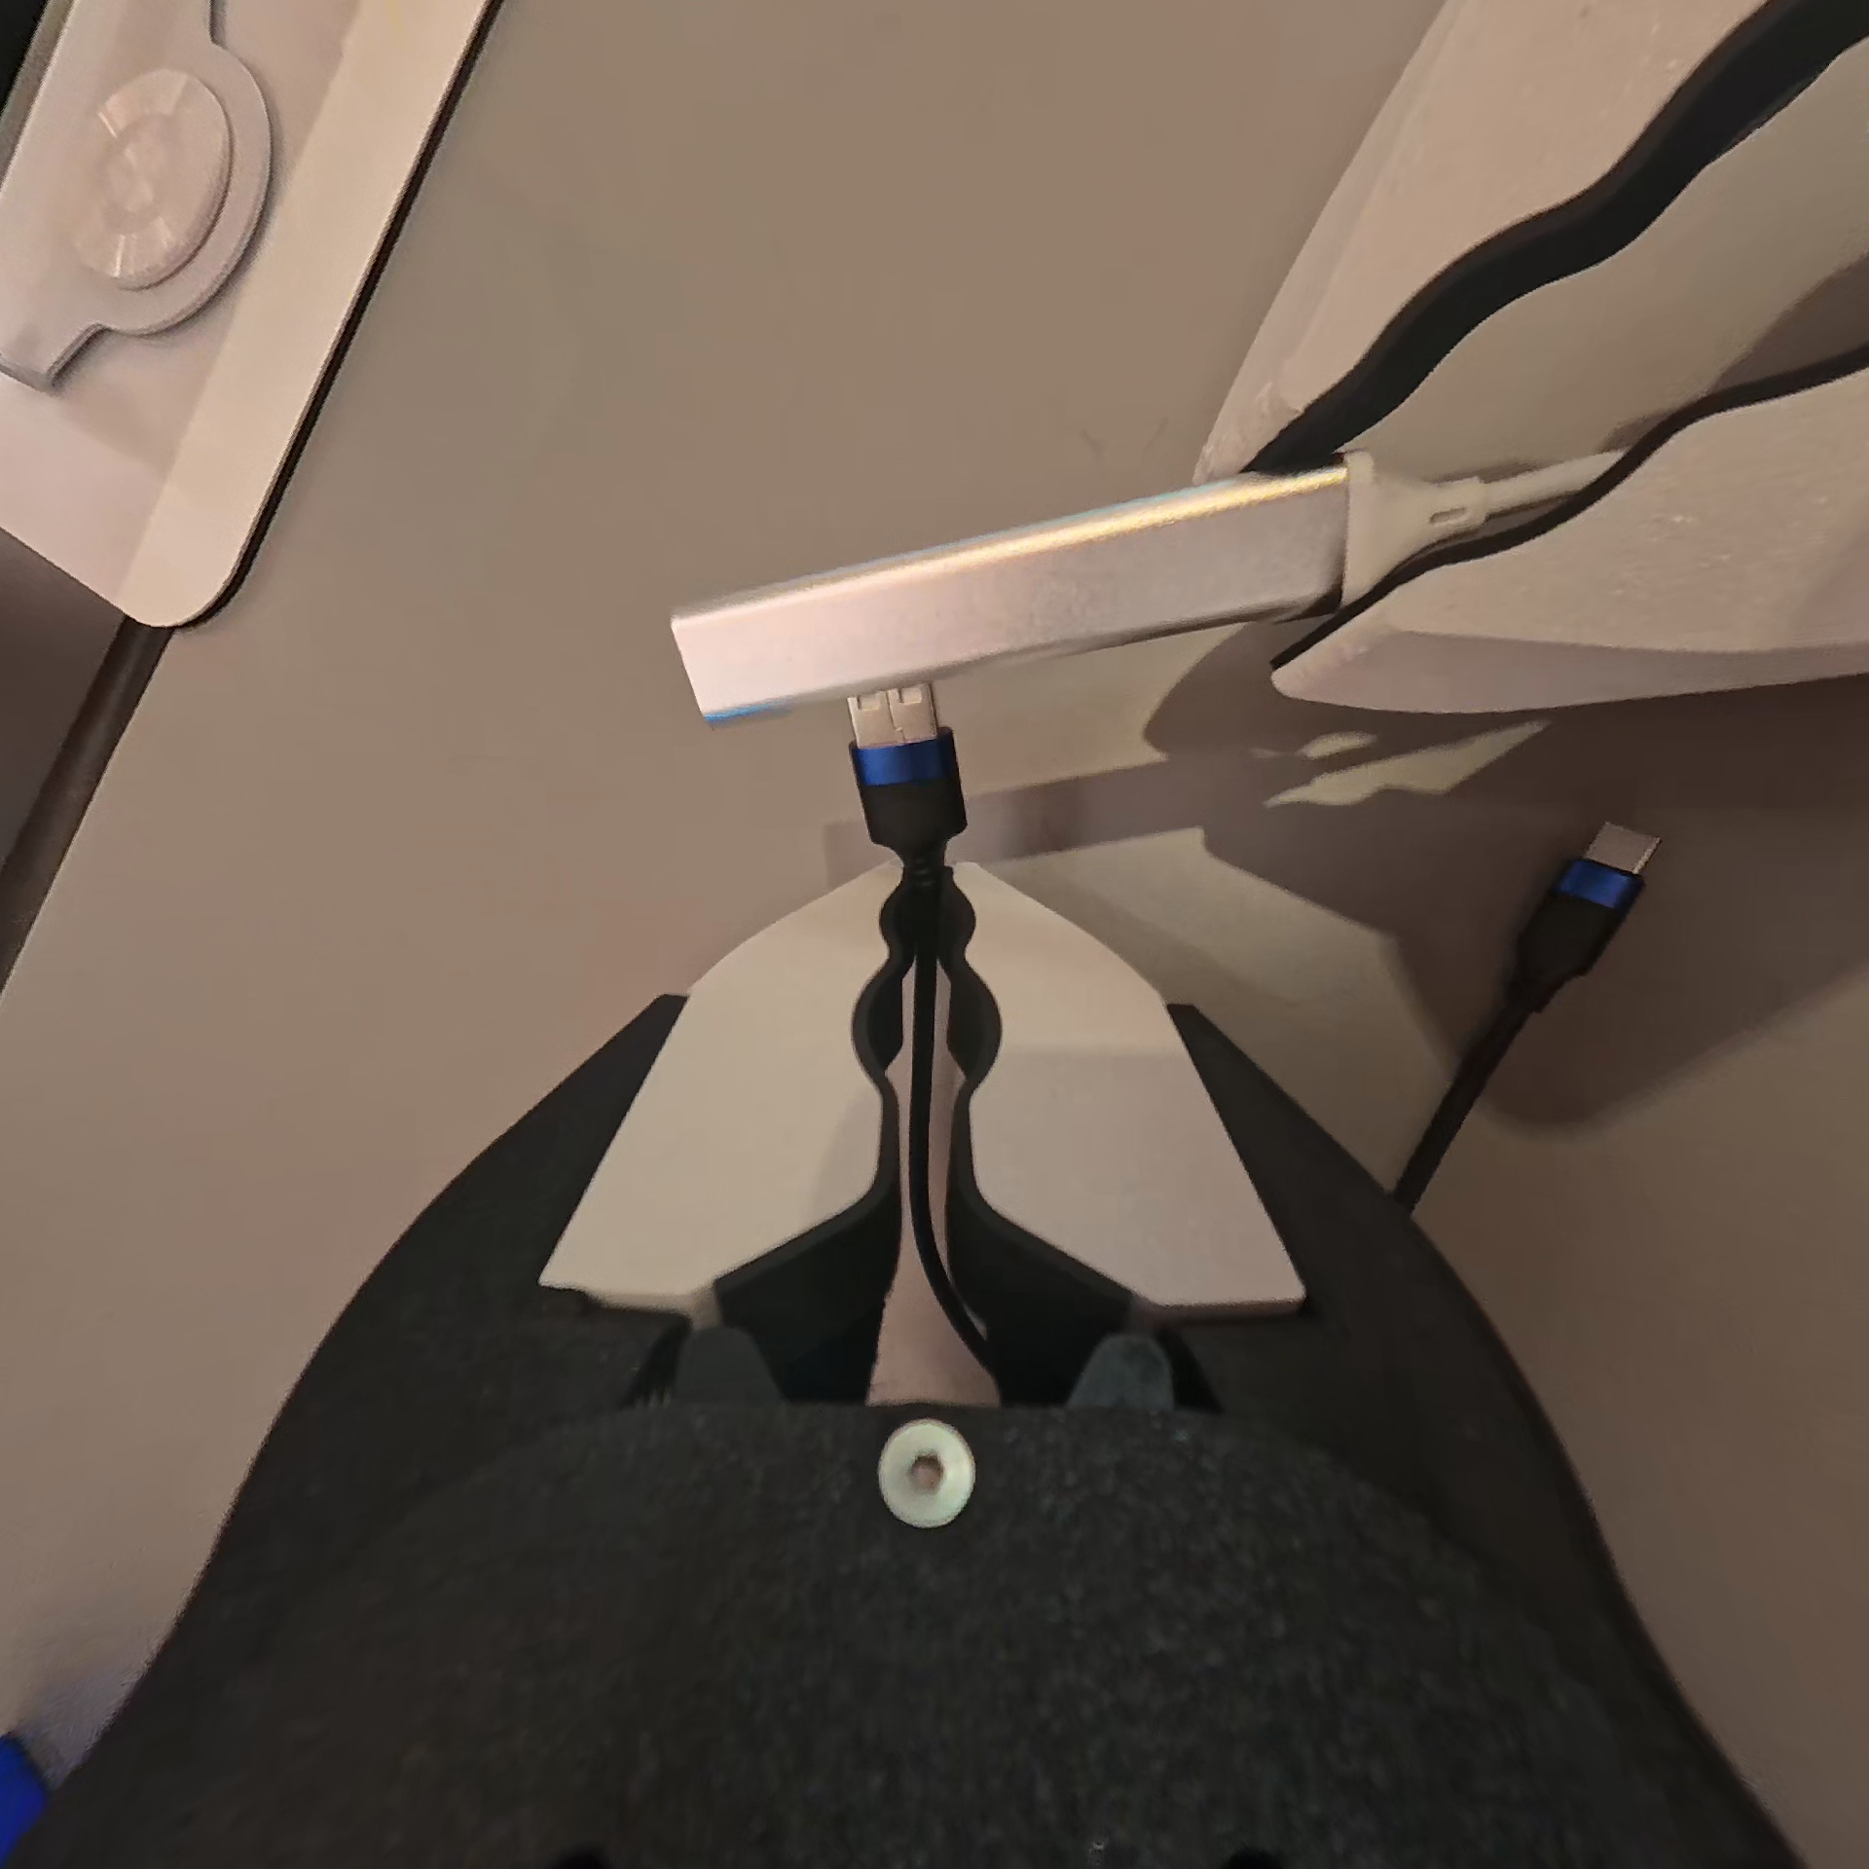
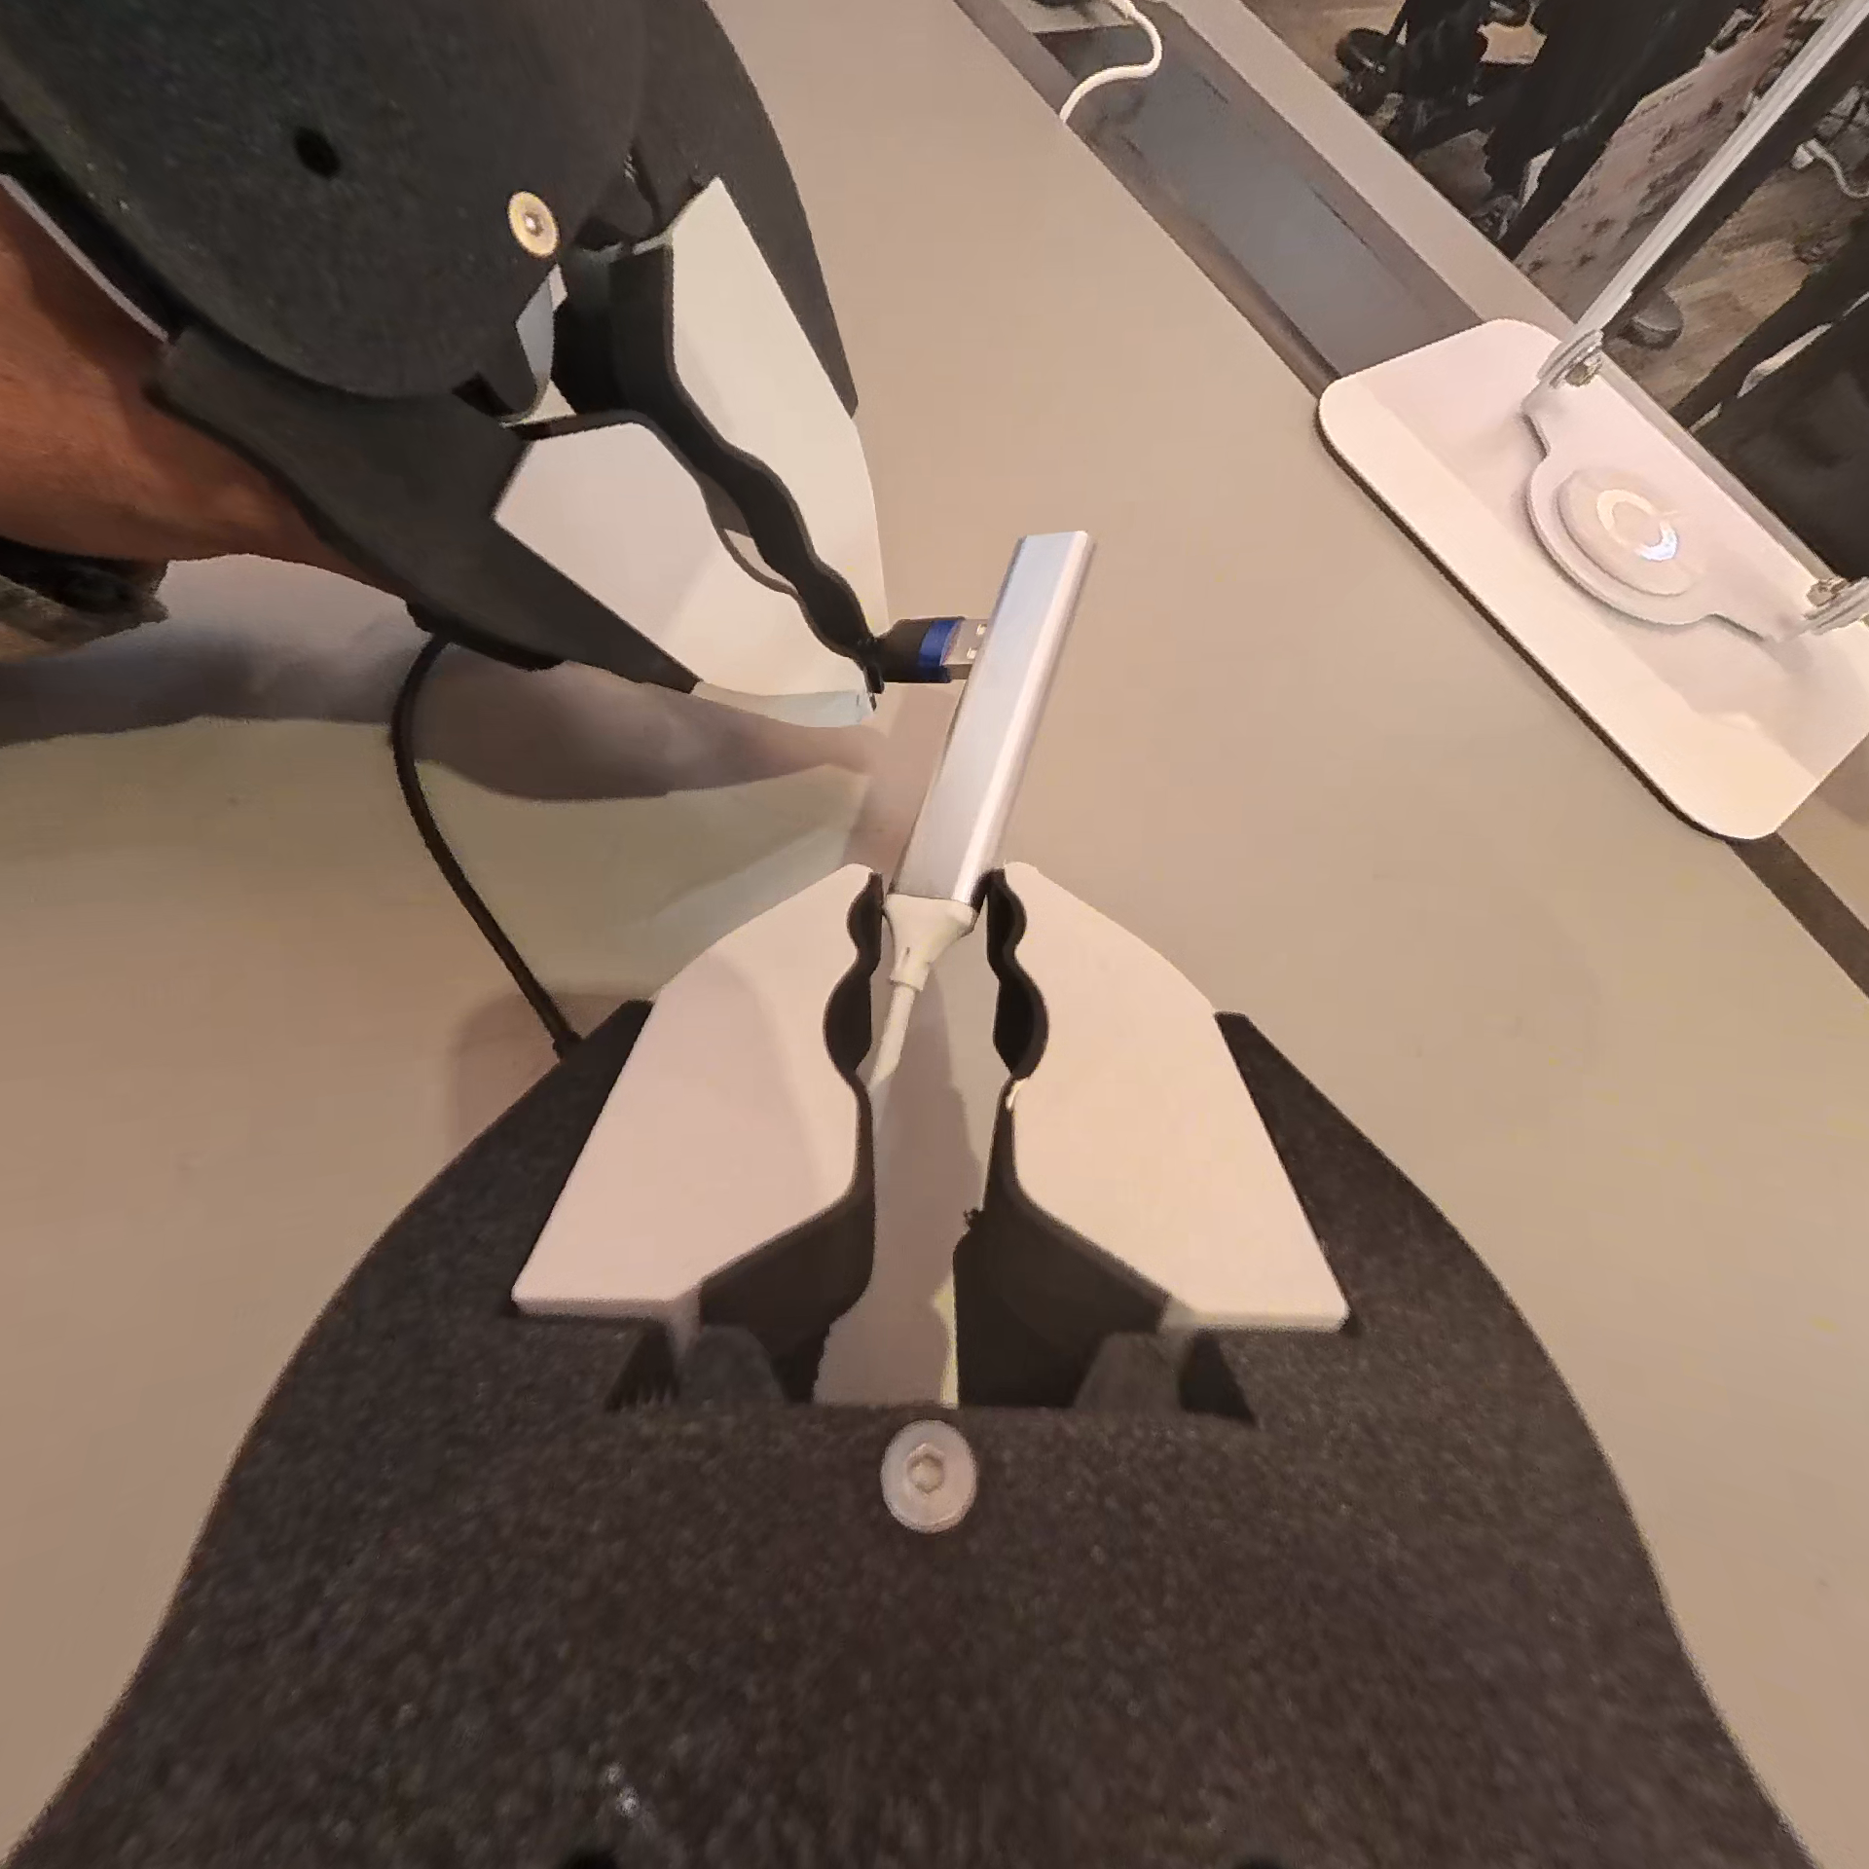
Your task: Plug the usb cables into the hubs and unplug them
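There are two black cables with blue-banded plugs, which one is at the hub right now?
The black blue-banded USB plug held by the left claw, its metal tip at the silver hub. The other blue-banded plug lies loose on the table.

A brushed, matt metal finish was shown by the hub [image 2: 996,720]; the plug [image 1: 903,774] was banded in glossy blue metal, and the table [image 2: 1264,1062] looked smooth and matt.

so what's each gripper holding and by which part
The left gripper pinches the black usb cable just behind its blue-ringed plug. The right gripper grips the silver hub at its white cable end.
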A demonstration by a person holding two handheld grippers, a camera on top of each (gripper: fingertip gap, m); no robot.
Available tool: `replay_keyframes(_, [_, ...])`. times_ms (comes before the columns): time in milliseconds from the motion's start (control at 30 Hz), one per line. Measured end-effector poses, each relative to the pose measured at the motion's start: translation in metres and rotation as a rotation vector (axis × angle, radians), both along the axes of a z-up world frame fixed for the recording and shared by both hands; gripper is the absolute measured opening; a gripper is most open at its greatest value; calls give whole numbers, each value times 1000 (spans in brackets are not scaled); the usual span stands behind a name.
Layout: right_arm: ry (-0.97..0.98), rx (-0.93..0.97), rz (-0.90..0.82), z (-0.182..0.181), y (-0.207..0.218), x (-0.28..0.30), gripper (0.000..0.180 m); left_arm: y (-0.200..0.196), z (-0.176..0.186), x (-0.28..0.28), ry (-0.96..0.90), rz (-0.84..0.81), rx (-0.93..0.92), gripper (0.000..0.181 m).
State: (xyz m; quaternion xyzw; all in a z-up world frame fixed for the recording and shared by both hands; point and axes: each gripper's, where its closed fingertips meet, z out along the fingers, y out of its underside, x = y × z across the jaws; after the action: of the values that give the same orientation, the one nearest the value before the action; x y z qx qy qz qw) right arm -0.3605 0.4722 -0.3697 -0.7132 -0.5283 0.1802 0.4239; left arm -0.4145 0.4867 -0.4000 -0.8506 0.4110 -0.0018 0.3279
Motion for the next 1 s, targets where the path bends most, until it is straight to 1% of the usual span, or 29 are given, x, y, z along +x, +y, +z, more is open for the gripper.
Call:
replay_keyframes(333, [15, 9, -11, 3, 1, 0, 20, 0, -6, -1, 10, 14, -23, 3])
replay_keyframes(467, [35, -33, 0, 0, 0, -1, 19, 0, -7, 0, -1, 13, -33, 3])
replay_keyframes(633, [114, -129, 8, 5, 0, 1, 28, 0, -4, 1, -26, 5, -24, 3])
replay_keyframes(733, [189, -267, 17, 10, 2, 6, 38, -1, -4, 3, -36, -8, -26, 3])
replay_keyframes(833, [288, -468, 35, 18, 9, 15, 37, -1, -3, 4, -41, -16, -20, 3])
replay_keyframes(1000, [380, -883, 145, 16, 3, 12, 33, 0, -1, 7, -48, -25, -8, 3])
